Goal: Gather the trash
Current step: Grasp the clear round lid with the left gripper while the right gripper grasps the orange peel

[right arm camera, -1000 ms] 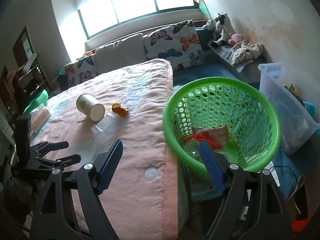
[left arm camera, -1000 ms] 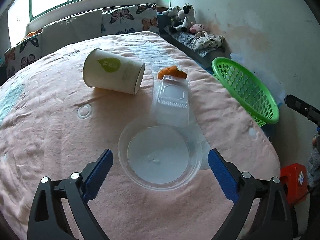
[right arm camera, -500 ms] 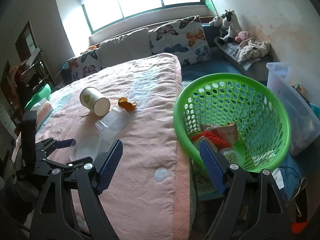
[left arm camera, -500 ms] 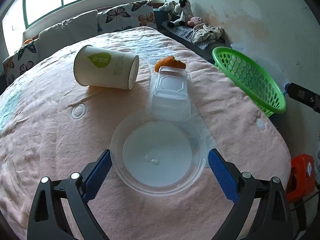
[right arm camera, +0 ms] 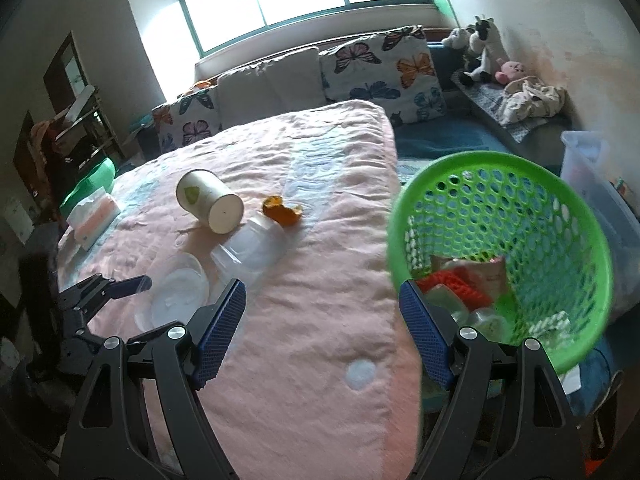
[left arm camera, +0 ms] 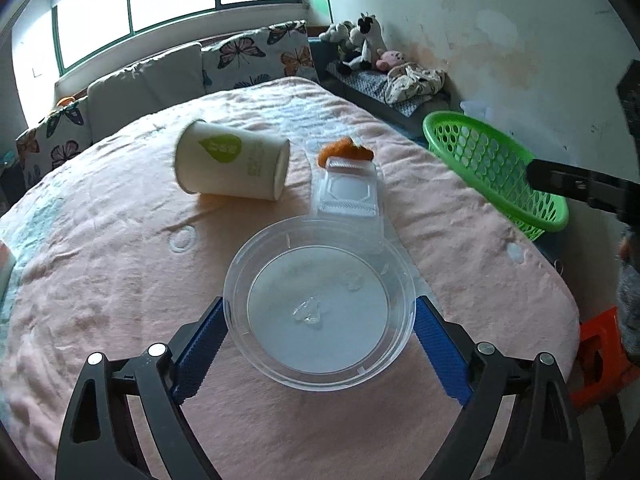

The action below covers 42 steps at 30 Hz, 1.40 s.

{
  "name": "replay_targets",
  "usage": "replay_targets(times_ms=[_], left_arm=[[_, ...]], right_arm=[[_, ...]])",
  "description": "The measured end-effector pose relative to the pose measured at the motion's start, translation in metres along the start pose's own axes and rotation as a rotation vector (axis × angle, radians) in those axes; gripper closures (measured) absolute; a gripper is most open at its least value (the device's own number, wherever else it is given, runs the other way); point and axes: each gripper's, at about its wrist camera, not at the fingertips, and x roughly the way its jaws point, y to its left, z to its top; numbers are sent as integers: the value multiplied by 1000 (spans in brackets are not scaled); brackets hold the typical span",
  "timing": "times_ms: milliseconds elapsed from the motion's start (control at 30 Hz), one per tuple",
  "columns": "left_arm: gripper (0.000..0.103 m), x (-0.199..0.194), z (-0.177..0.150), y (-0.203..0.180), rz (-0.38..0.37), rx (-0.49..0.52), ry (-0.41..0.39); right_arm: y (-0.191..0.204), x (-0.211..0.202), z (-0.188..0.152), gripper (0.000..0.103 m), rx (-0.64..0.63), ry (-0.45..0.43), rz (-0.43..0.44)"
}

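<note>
A clear round plastic lid (left arm camera: 318,306) lies on the pink bedspread (left arm camera: 100,248), between the blue pads of my open left gripper (left arm camera: 318,344). Beyond it lie a clear plastic box (left arm camera: 348,196), an orange peel (left arm camera: 345,151) and a tipped paper cup (left arm camera: 230,166). In the right wrist view my open, empty right gripper (right arm camera: 322,334) hovers over the bed's right edge beside the green basket (right arm camera: 500,216), which holds several pieces of trash. The lid (right arm camera: 180,294), box (right arm camera: 252,250), peel (right arm camera: 282,210) and cup (right arm camera: 210,202) show there too.
The green basket (left arm camera: 496,172) hangs off the bed's right side. A tissue pack (right arm camera: 94,216) lies at the bed's left edge. Butterfly pillows (right arm camera: 380,68) line the headboard. A clear storage bin (right arm camera: 596,184) and an orange stool (left arm camera: 600,360) stand on the floor at right.
My left gripper has moved forward, so the round lid now sits between its pads. My right gripper has drifted left, away from the basket and over the bed edge.
</note>
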Motion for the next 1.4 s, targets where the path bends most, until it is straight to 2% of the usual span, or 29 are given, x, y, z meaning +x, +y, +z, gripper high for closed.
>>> replay_targets(times_ms=[300,633,800,1100,1400], left_arm=[[15,-33,3,21,30,-41,-58],[15,-56,0,46,56,-70,-94],[15,-61,-5,59,48,-85,-103],[15,-57,-11,77,27,-110,-104],[15,-51,-13,85,13,-137,-93]], right_arm=[[20,34,24,27,-10,35,61],[48,77,35,30,17,114,99],[53,95,46,31,47,127,56],[40,128,66,34,124,159,-7],[25,156,66,40,223,230,-6]])
